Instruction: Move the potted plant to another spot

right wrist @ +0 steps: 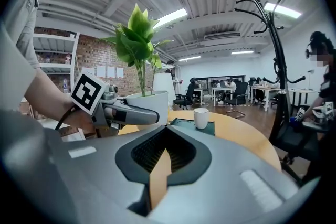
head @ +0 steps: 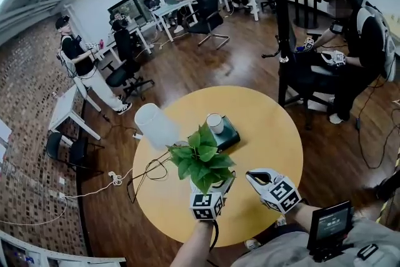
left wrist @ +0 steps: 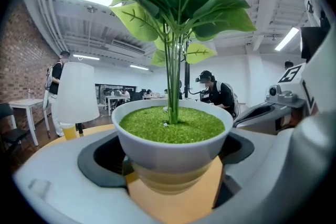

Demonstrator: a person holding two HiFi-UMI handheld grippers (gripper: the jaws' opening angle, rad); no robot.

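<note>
**Left gripper point(head: 220, 188) clamped on the potted plant point(head: 201, 162) near the table's middle**

In the head view, the potted plant is just toward 6 o'clock from the centre of the round yellow table point(head: 272, 134). Its white pot point(left wrist: 173, 139) sits between the left gripper's two jaws, which press on its sides at 3 and 9 o'clock. The green stems rise straight up from a bed of green filling, so the plant is upright. It is hard to tell whether the pot's base rests on the tabletop or hangs just clear of it. The lower part of the pot shows only a tan sheen the colour of the table.

The right gripper point(head: 252, 176) is over the table just beside the plant, at about 4 o'clock from it and apart from the pot. Its jaws are drawn together to a thin slit with nothing between them. They point toward 10 o'clock.

At 12 o'clock from the plant, a white cup point(head: 215, 123) stands on a dark green slab point(head: 230, 136). At 10 o'clock, by the table's edge, stands a white lamp shade point(head: 155, 125).

Beyond the table there is a black coat stand point(head: 279, 9) at 1 o'clock. A seated person point(head: 365, 47) is at 2 o'clock and a standing person point(head: 78, 62) at 10 o'clock.
</note>
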